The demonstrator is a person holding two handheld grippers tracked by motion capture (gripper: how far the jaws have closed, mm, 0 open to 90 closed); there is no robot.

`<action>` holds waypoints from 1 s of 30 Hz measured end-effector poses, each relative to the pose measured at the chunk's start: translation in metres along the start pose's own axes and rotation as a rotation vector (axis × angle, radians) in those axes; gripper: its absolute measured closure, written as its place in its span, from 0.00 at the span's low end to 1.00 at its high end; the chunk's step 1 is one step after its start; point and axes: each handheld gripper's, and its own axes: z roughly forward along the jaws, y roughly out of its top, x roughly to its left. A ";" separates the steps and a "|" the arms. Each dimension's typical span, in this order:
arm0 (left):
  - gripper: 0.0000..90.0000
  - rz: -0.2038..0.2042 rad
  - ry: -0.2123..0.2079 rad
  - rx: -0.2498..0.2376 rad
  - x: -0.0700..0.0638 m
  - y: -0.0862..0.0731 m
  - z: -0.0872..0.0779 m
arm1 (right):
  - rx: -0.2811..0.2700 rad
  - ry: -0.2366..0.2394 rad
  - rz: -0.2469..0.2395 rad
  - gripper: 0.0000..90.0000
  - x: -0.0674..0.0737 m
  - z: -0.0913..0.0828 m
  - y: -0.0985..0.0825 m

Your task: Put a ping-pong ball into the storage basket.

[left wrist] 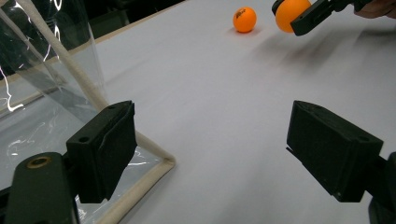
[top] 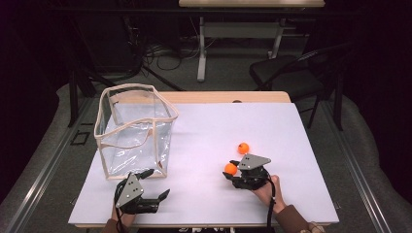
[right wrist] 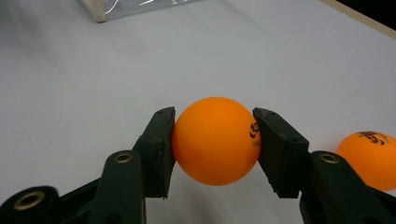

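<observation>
My right gripper (top: 232, 169) is shut on an orange ping-pong ball (right wrist: 215, 140), held just above the white table top right of centre; the same ball (top: 230, 168) (left wrist: 292, 12) appears in the high and left gripper views. A second orange ball (top: 243, 148) (left wrist: 244, 19) (right wrist: 369, 156) lies loose on the table a little beyond it. My left gripper (top: 165, 194) (left wrist: 210, 149) rests open near the front left edge, nothing between its jaws. A clear plastic bag with a beige trim (top: 133, 128) (left wrist: 56, 70) stands open-topped just beyond the left gripper.
A white sheet (top: 272, 126) covers the wooden table. A black chair (top: 291, 73) stands behind the far right corner, and another table's legs (top: 201, 48) and cables lie on the floor beyond.
</observation>
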 end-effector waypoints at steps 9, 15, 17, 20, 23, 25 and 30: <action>0.18 0.001 -0.001 0.000 0.000 0.000 0.000 | -0.008 0.012 -0.014 0.56 0.003 0.007 0.006; 0.18 0.000 -0.001 -0.001 0.000 0.000 0.000 | -0.017 0.017 -0.018 0.56 0.003 0.009 0.010; 0.18 0.000 -0.001 -0.001 0.000 0.000 0.000 | -0.017 0.017 -0.018 0.56 0.003 0.009 0.010; 0.18 0.002 0.000 0.001 0.000 0.000 0.000 | -0.017 0.017 -0.018 0.56 0.003 0.009 0.010; 0.18 0.001 -0.001 0.000 0.000 0.000 0.000 | -0.029 0.025 -0.024 0.56 0.004 0.012 0.016; 0.18 0.000 -0.002 0.000 0.000 0.000 0.000 | -0.036 0.029 -0.022 0.56 0.003 0.012 0.018; 0.18 0.000 -0.002 0.000 0.000 0.000 0.000 | -0.047 0.037 -0.023 0.56 0.003 0.014 0.022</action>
